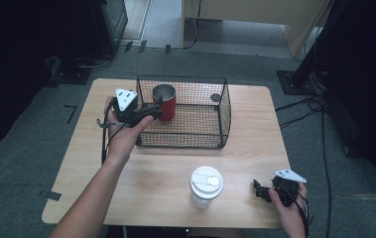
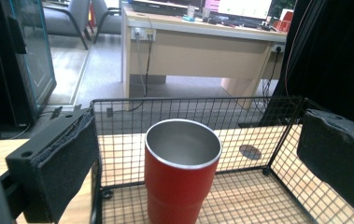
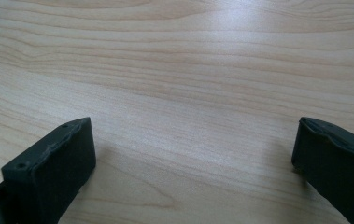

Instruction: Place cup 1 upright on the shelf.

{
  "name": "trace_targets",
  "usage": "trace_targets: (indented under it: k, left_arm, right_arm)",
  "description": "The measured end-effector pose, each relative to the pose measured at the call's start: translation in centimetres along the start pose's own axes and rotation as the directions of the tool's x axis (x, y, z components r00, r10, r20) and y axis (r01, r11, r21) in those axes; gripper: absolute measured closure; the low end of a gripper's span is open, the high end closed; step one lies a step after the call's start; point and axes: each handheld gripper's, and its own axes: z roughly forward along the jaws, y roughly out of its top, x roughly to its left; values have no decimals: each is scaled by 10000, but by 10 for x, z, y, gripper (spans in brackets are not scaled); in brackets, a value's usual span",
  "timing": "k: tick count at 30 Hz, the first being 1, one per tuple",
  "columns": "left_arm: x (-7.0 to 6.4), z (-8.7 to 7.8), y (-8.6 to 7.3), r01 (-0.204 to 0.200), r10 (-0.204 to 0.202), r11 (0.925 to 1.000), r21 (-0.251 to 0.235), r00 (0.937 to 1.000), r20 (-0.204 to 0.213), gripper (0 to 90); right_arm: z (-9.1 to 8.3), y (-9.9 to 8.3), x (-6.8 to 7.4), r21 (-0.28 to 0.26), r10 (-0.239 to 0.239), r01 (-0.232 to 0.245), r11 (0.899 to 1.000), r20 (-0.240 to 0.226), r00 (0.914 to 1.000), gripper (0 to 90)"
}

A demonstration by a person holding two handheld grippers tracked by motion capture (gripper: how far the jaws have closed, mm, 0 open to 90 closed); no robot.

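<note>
1. I am holding the left tool (image 1: 152,112) at the near-left corner of the black wire-mesh basket (image 1: 223,111), its jaws spread wide and gripping nothing.
2. The red metal tumbler with the bare steel inside (image 2: 182,171) is standing upright inside the basket, in its left part, on the mesh floor. In the left gripper view it is sitting between the two jaws but apart from both pads.
3. I am reading this as the placing step done: tumbler in the basket, upright, tool let go of it.
4. The clear plastic cup with the white lid (image 1: 206,185) is standing on the pale wooden table (image 1: 252,111), near the front edge, well apart from the basket. Nothing is touching it.
5. I am resting the right tool (image 1: 262,192) low over the table at the near-right corner, jaws wide apart and empty, bare wood between them in the right gripper view.
6. My judgement of what is left: pulling the left tool clear of the basket wall, then the lidded cup, likely for the right tool since it is lying just beside it.
</note>
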Motion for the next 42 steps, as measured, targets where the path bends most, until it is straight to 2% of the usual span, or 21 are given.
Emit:
trace_targets:
  k: [1, 3, 6, 9, 14, 16, 19, 22, 23, 24, 27, 29, 30, 31, 32, 33, 38, 39, 42]
  left_arm:
    - [0, 0, 0, 0, 0, 10000, 0, 10000, 0, 0]
    - [2, -12, -4, -285, 285, 9996, 12, 9996, -24, 0]
    - [3, -20, -8, -417, 417, 9991, 11, 9991, -38, 0]
    - [7, -33, -23, -471, 472, 9988, 160, 9989, -28, 0]
    - [13, -42, -37, -526, 529, 9977, 430, 9986, -54, 0]
    - [17, -51, -47, -720, 736, 9957, 577, 9970, -249, 0]
    - [20, -57, -53, -786, 816, 9945, 686, 9958, -410, 0]
    - [27, -66, -64, -735, 783, 9936, 860, 9955, -542, 0]
    - [32, -71, -71, -699, 765, 9922, 1032, 9952, -615, 0]
    - [32, -71, -71, -699, 765, 9922, 1032, 9952, -615, 0]
    - [42, -79, -82, -776, 906, 9868, 1424, 9921, -872, 0]
    - [53, -87, -93, -824, 1029, 9798, 1822, 9890, -1063, 0]
    - [53, -87, -93, -824, 1029, 9798, 1822, 9890, -1063, 0]
    - [61, -91, -99, -729, 1002, 9767, 2019, 9866, -1285, 0]
    - [61, -91, -99, -729, 1002, 9767, 2019, 9866, -1285, 0]
    - [68, -96, -106, -633, 954, 9746, 2149, 9852, -1422, 0]
    - [80, -105, -119, -486, 885, 9713, 2327, 9825, -1642, 0]
    - [86, -109, -125, -436, 890, 9671, 2508, 9810, -1727, 0]
    - [91, -114, -131, -371, 887, 9641, 2630, 9783, -1870, 0]
  right_arm:
    - [0, 0, 0, 0, 0, 0, 10000, 0, 10000, 0]
    - [0, 0, 0, -3, 1, -1, 10000, -3, 10000, 0]
    - [0, 0, 0, -5, 3, -3, 10000, 0, 10000, 0]
    - [0, 0, 0, -4, 9, -9, 10000, 0, 10000, 0]
    - [0, 0, 0, -4, 8, -8, 10000, 0, 10000, 0]
    - [0, 0, 0, -3, 9, -9, 10000, -1, 10000, 0]
    - [0, 0, 0, -1, 1, -1, 10000, 0, 10000, 0]
    - [0, 0, 0, -2, 1, -1, 10000, 3, 10000, 0]
    - [0, 0, 0, 9, 32, -32, 10000, 21, 10000, 0]
    - [0, 0, 0, 9, 32, -32, 10000, 21, 10000, 0]
    - [-1, -1, 1, 17, 46, -46, 10000, 43, 10000, 0]
    - [-1, -1, 1, 14, 40, -40, 10000, 44, 10000, 0]
    - [-1, -1, 1, 16, 26, -26, 10000, 46, 10000, 0]
    - [-1, -1, 1, 18, 22, -23, 10000, 45, 10000, 0]
    - [-1, -1, 1, 15, 26, -26, 10000, 47, 10000, 0]
    - [-1, -1, 1, 18, 26, -26, 10000, 45, 10000, 0]
    - [-1, -1, 1, 17, 26, -26, 10000, 45, 10000, 0]
    - [-1, -1, 1, 17, 26, -26, 10000, 45, 10000, 0]
    - [-1, -1, 1, 17, 25, -25, 10000, 45, 10000, 0]
